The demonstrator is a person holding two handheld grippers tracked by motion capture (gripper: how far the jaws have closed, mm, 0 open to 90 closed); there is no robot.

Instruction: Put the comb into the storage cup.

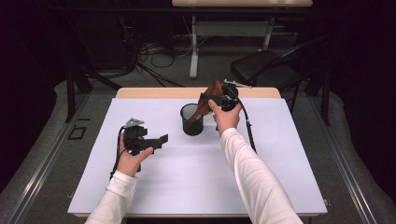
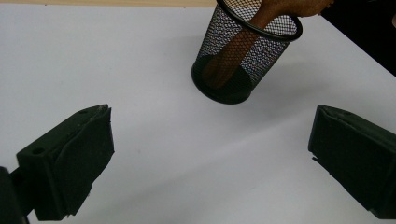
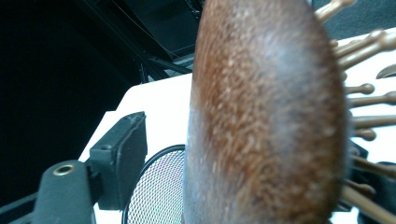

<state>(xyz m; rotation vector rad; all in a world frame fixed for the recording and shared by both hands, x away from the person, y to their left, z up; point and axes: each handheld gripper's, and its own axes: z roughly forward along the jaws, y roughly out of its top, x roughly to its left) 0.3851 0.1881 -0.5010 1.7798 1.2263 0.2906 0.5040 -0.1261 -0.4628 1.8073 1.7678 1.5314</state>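
Brush [image 3: 266, 121] fills the foreground of the right gripper view: a brown wooden paddle with a smooth, finely speckled, convex back and pale round-tipped pegs projecting from its far face. It stands between the jaws of the right tongs [image 1: 215, 99]; one jaw is visibly apart from the wood, the other is hidden behind the pegs, so the tongs read as parted and not pressing. The handle of the brush runs down into the cup [image 1: 192, 119], a black wire-mesh cylinder with a solid rim and base, directly below and in front of the right tongs. In the left gripper view the handle crosses the cup at a slant and leans on the rim, with the broad head outside and above it.

Left tongs [image 1: 159, 141] hover wide open, holding nothing, well apart from the cup, low over the smooth white bench [image 1: 187, 182].

Risks, as judged: the head is heavy and sits high, so the slanted brush may lever the light cup over once it is unsupported. Withdrawing the right tongs past the pegs could snag them and drag brush and cup sideways. The mesh cup could also slide easily on the slick bench.
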